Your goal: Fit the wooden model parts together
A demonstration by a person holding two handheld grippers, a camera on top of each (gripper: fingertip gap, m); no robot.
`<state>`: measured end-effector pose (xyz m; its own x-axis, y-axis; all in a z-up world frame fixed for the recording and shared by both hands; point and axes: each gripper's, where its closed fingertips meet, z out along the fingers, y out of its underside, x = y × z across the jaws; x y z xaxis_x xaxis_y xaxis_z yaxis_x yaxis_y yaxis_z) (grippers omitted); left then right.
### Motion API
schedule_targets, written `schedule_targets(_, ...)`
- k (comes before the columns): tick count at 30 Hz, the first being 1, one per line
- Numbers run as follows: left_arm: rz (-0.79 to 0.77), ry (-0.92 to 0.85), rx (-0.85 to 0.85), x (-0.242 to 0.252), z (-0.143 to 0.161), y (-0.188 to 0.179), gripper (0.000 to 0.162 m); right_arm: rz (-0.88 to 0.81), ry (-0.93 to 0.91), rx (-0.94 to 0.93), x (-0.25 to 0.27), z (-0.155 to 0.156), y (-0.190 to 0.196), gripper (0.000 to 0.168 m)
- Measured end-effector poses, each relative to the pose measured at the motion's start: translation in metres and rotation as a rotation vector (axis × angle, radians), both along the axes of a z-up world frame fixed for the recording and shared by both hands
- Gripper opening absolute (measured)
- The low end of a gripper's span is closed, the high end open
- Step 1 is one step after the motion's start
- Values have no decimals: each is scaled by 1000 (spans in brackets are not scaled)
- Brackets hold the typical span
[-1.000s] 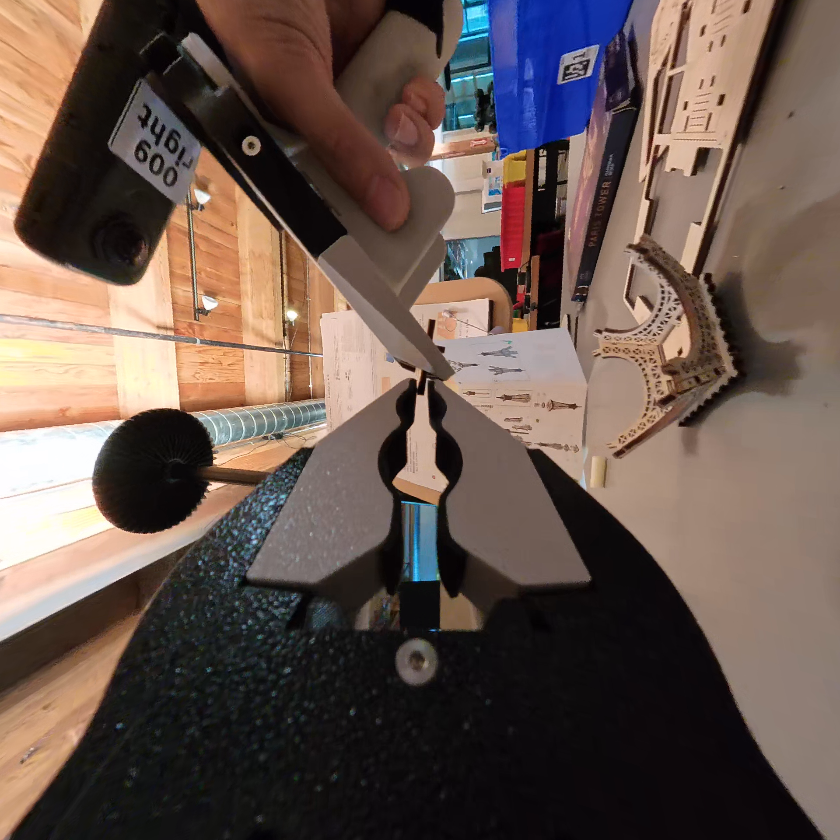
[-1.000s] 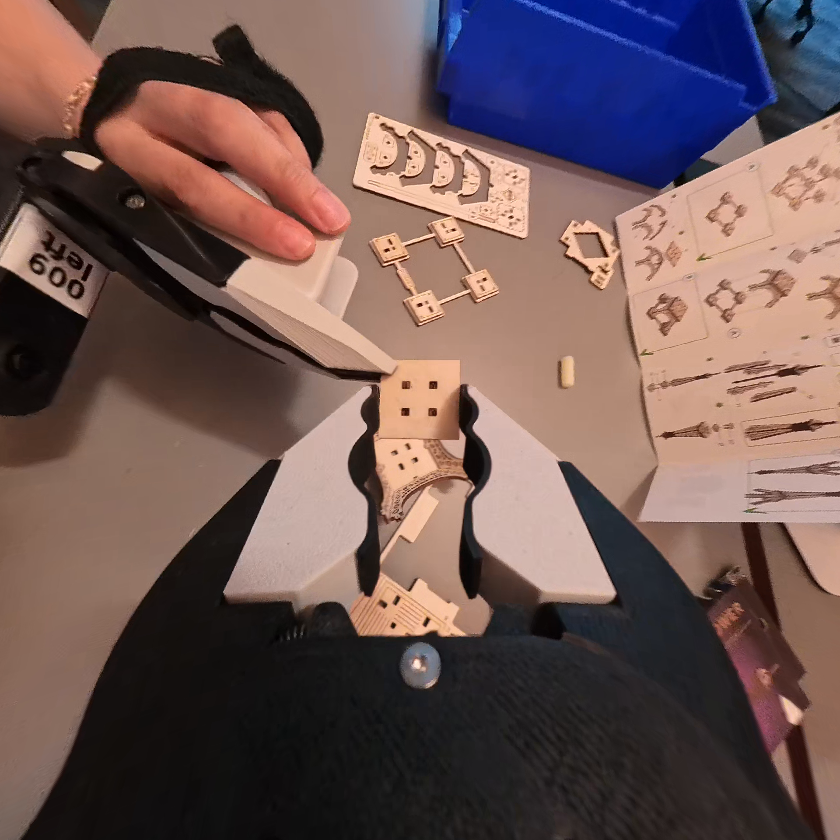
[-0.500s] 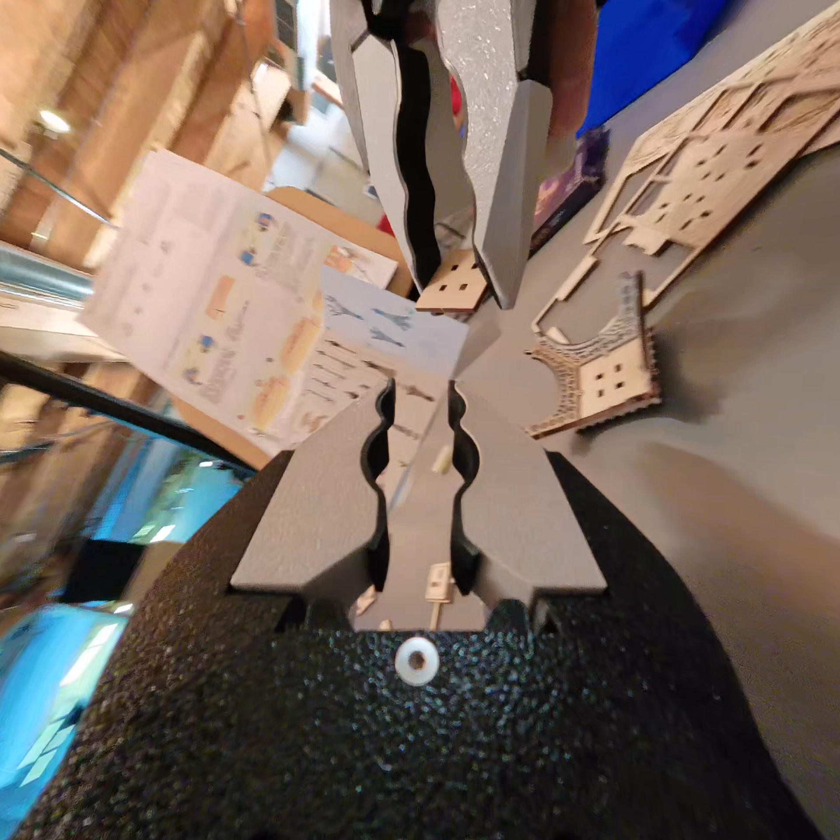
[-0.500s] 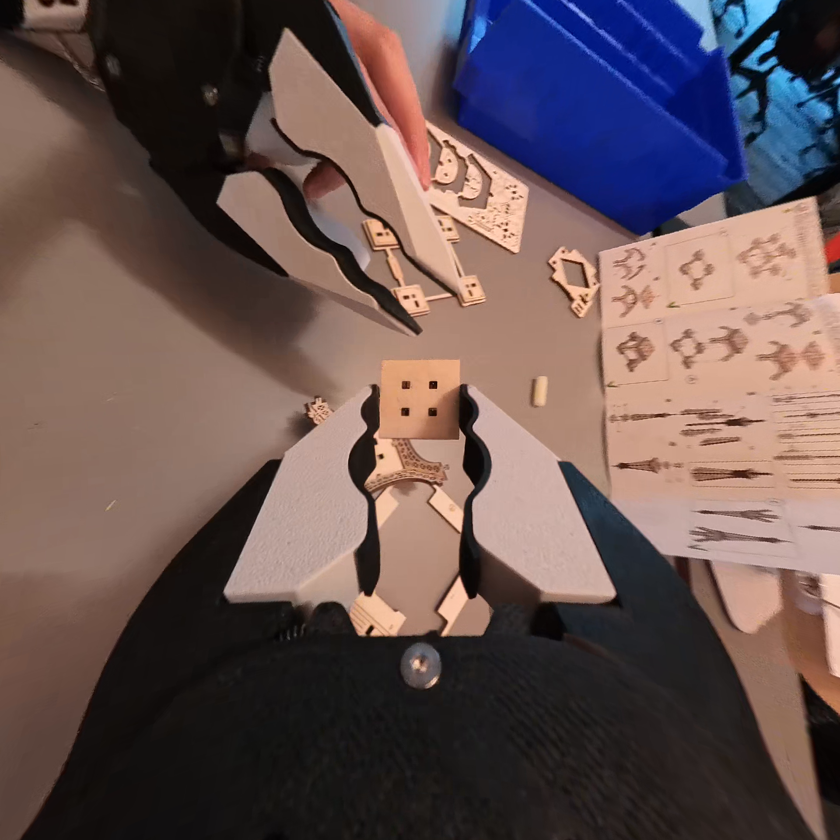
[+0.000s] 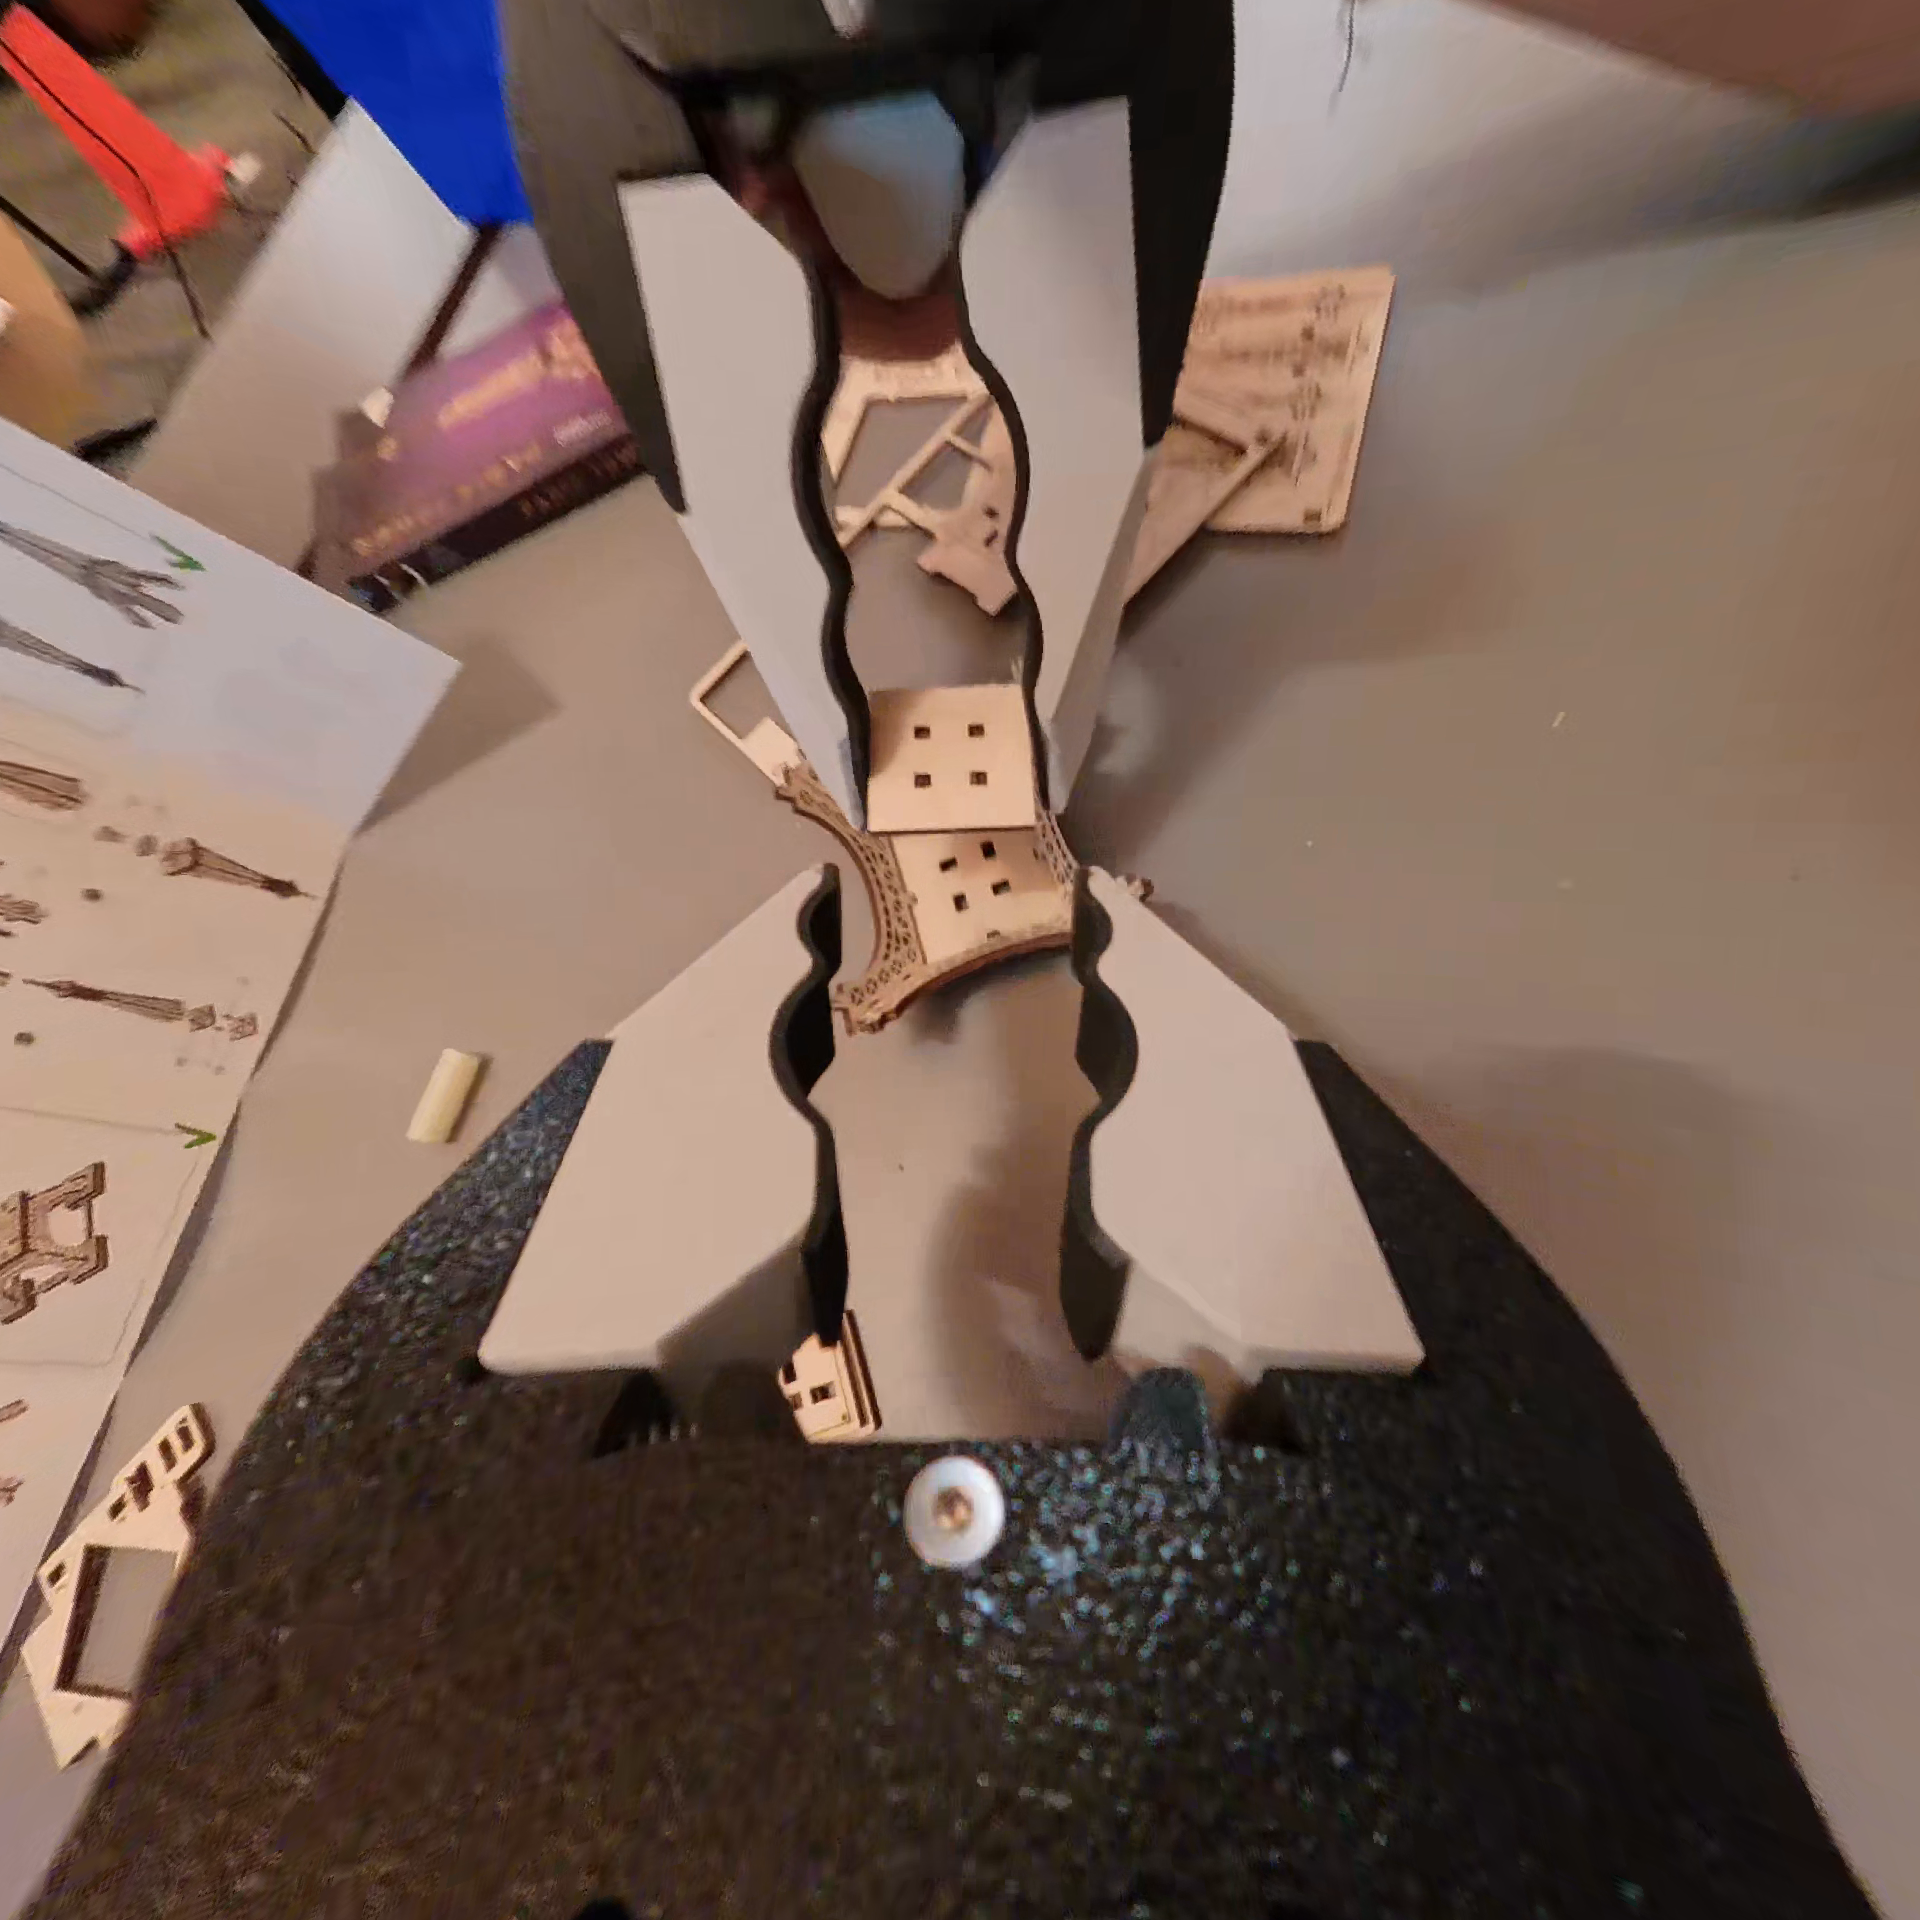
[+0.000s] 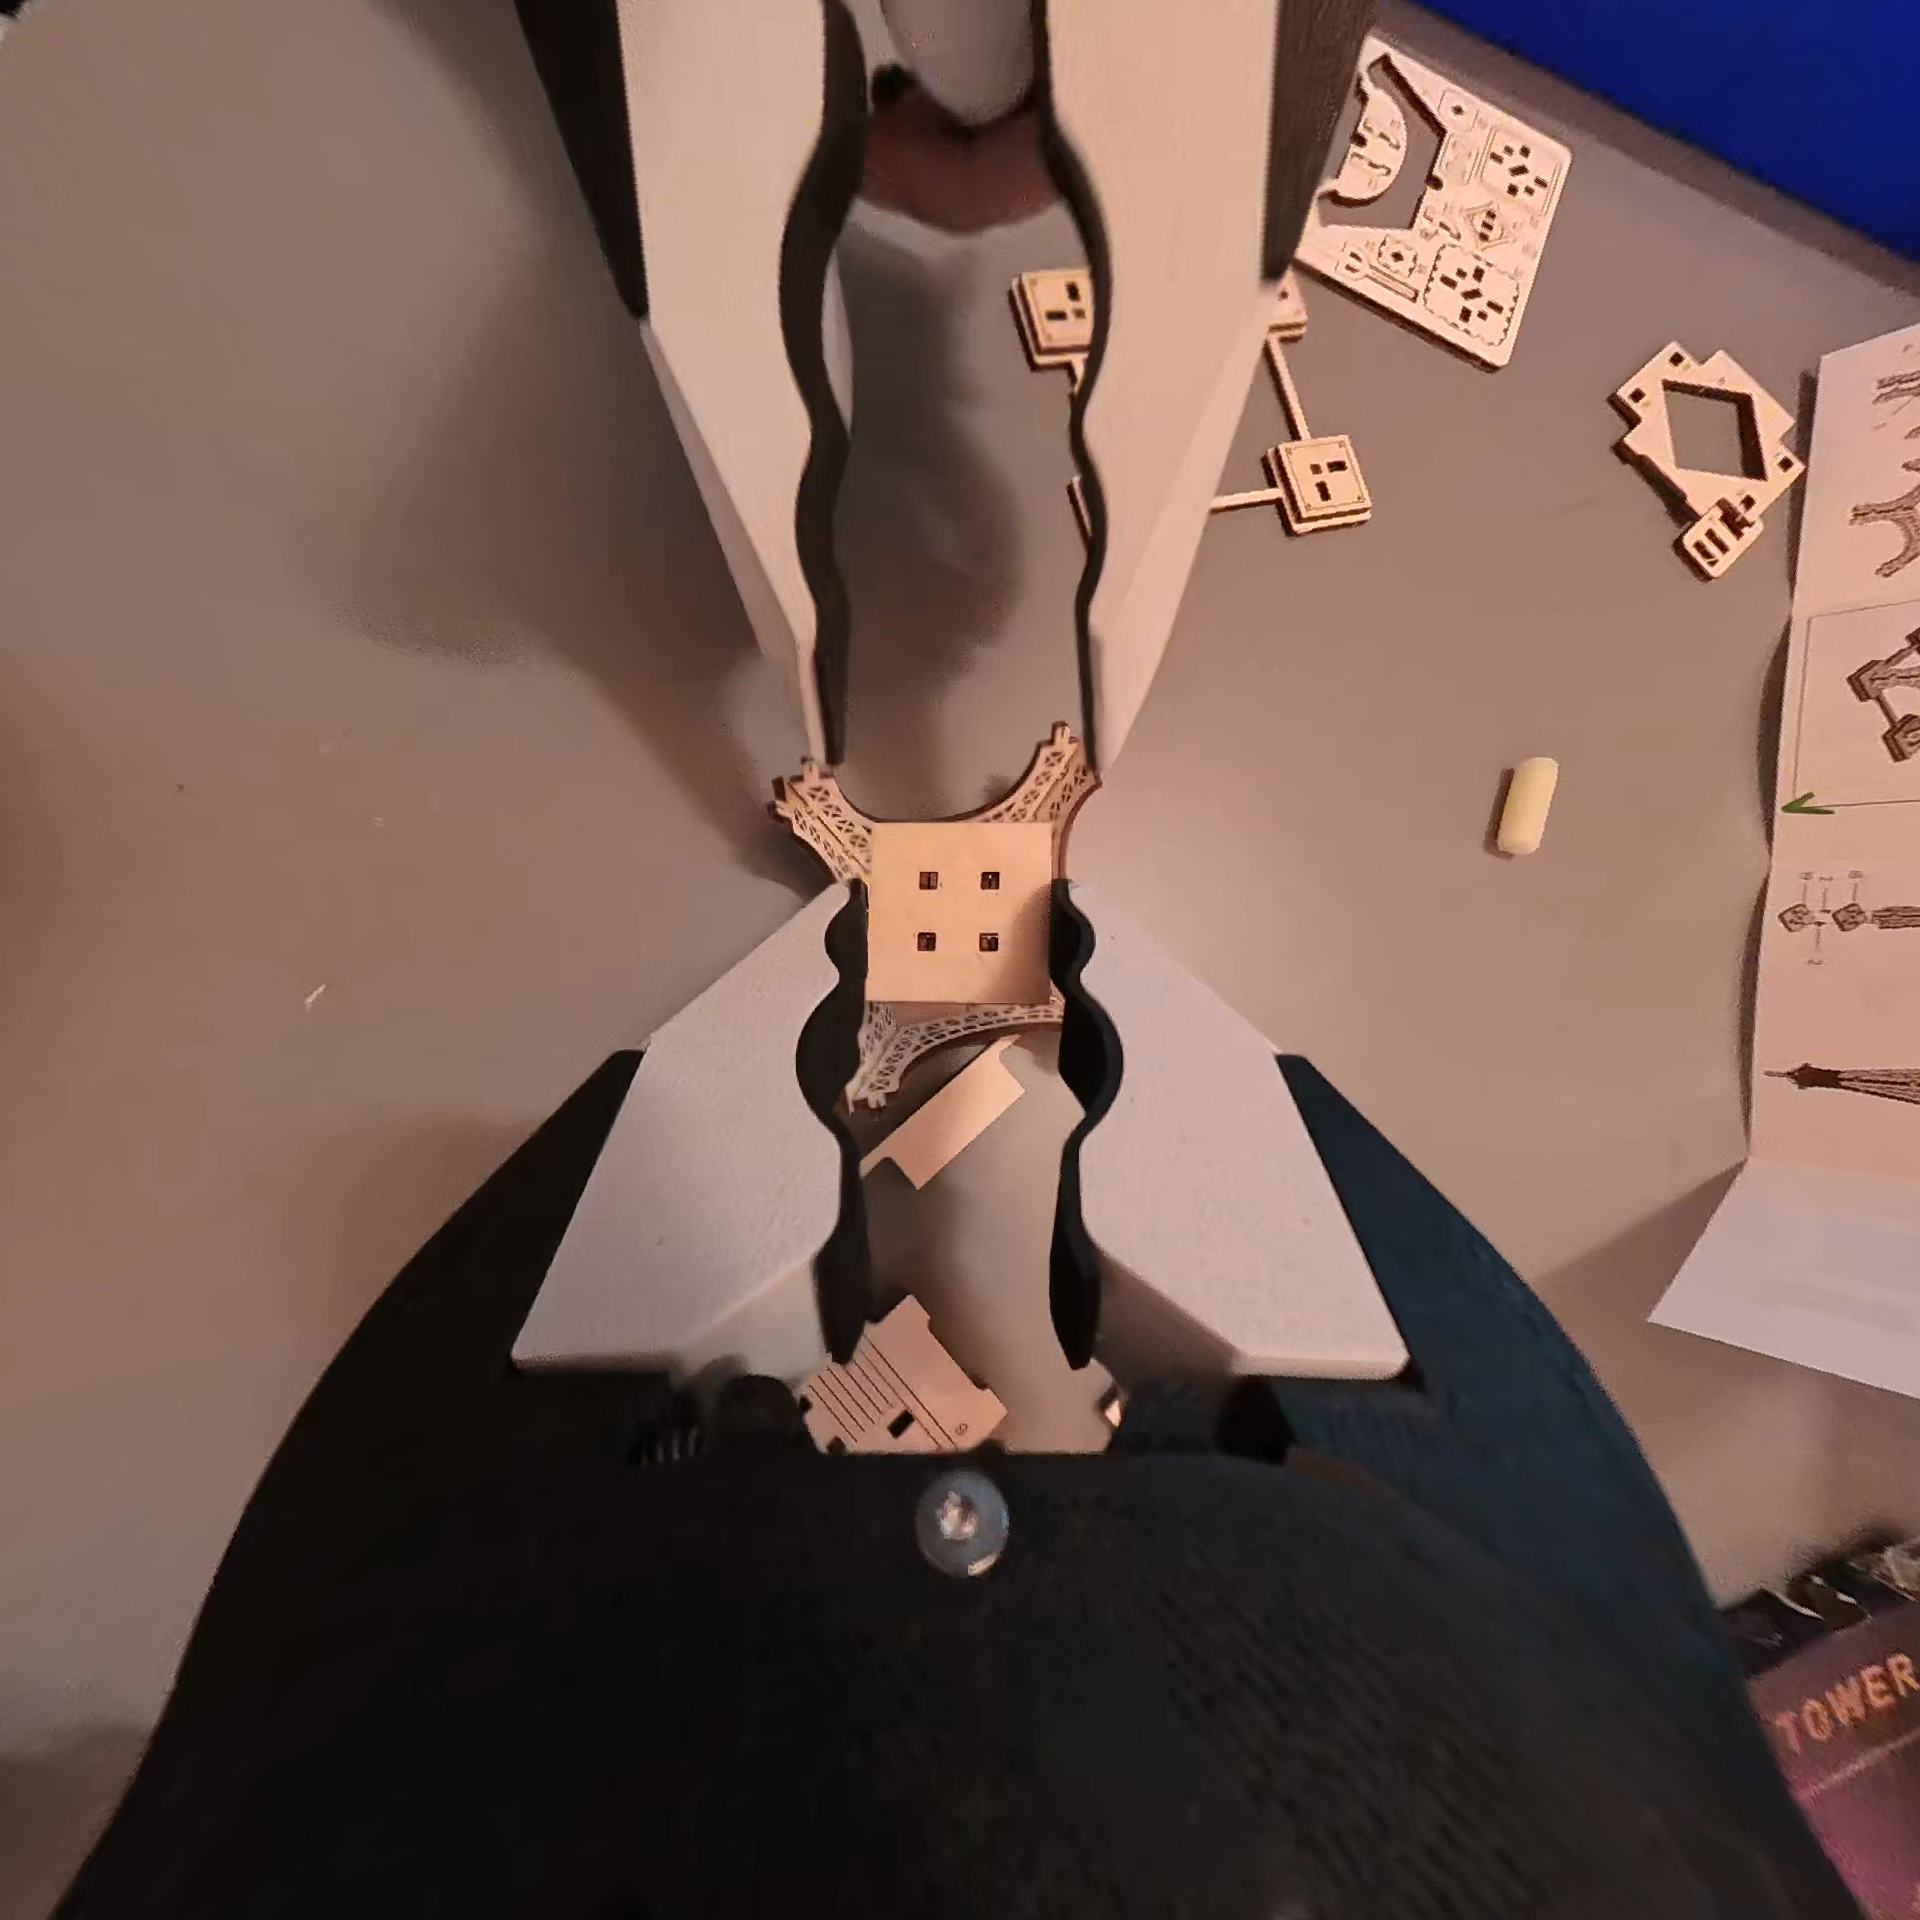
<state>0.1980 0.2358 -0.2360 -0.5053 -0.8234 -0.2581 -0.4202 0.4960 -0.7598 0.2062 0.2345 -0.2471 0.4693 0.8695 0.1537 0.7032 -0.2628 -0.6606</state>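
My right gripper (image 6: 958, 906) is shut on a small square wooden plate (image 6: 956, 920) with four holes, held level just above the lattice tower base (image 6: 831, 831) on the grey table. In the left wrist view the plate (image 5: 951, 758) sits at the far edge of the tower base (image 5: 966, 914). My left gripper (image 5: 956, 899) is open and points at the right gripper (image 5: 945, 727), its fingertips on either side of the base's near end. In the right wrist view the left gripper (image 6: 961, 748) comes down from the top.
A folded instruction sheet (image 6: 1849, 935) lies to one side, with a small cream cylinder (image 6: 1527, 821) next to it. Wooden part sheets (image 6: 1434, 197) and loose frames (image 6: 1704, 457) lie beyond. A purple box (image 5: 499, 447) and another cut sheet (image 5: 1278, 395) lie behind the right gripper. Only a small space, under 4 cm, lies between the two pairs of fingers. The small cream cylinder (image 6: 1527, 821) is about 15 centimeters from both grippers' fingertips. My left wrist view (image 5: 446, 1080) looks at it from another angle.
My left gripper has swung down from a sideways tilt to face the right gripper over the tower base, and its jaws are wider apart. The right gripper has kept the plate and brought it over the base.
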Motion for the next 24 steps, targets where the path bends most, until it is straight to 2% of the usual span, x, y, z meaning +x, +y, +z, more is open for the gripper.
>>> schedule_targets(3, 0, 40, 51, 6, -10, 0, 44, -7, 27, -10, 0, 1, 0, 33)
schedule_targets(9, 24, 28, -37, 14, -2, -8, 34, -2, 15, -20, -1, 0, -2, 33)
schedule_targets(24, 64, 33, 0, 15, 3, -7, 30, 16, 28, 35, 0, 10, -4, 33)
